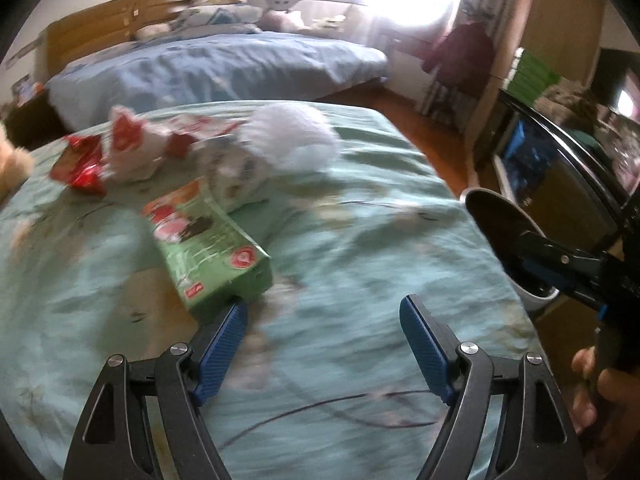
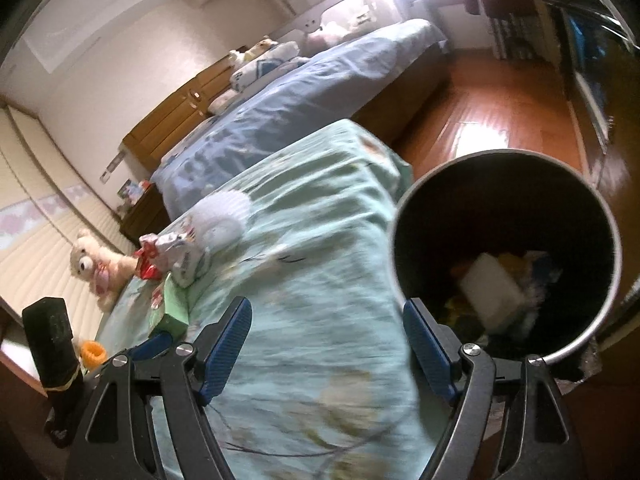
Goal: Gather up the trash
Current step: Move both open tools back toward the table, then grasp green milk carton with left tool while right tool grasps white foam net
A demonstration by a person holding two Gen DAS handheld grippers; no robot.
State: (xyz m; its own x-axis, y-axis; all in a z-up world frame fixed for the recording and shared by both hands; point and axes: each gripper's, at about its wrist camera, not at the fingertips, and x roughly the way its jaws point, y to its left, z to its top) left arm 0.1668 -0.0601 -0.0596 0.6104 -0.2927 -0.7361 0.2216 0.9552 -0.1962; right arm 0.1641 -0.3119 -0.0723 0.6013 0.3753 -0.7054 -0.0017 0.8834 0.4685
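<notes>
On the green bedspread (image 1: 340,220) lies trash: a green carton (image 1: 208,252), a white patterned packet (image 1: 234,172), a white paper cup liner (image 1: 292,140) and red-and-white wrappers (image 1: 120,148). My left gripper (image 1: 322,316) is open and empty, its left finger just beside the carton's near end. My right gripper (image 2: 328,320) is open and empty, above the bed edge next to a grey bin (image 2: 504,252) that holds several pieces of trash. The bin (image 1: 504,232) and the right gripper (image 1: 568,268) show at the right of the left wrist view. The carton (image 2: 170,308) and liner (image 2: 222,216) show in the right wrist view.
A teddy bear (image 2: 96,268) sits at the bed's far left. A second bed with a blue cover (image 1: 216,64) stands beyond. Wooden floor (image 2: 492,120) lies between the beds and a cabinet at the right. An orange object (image 2: 93,353) lies low at the left.
</notes>
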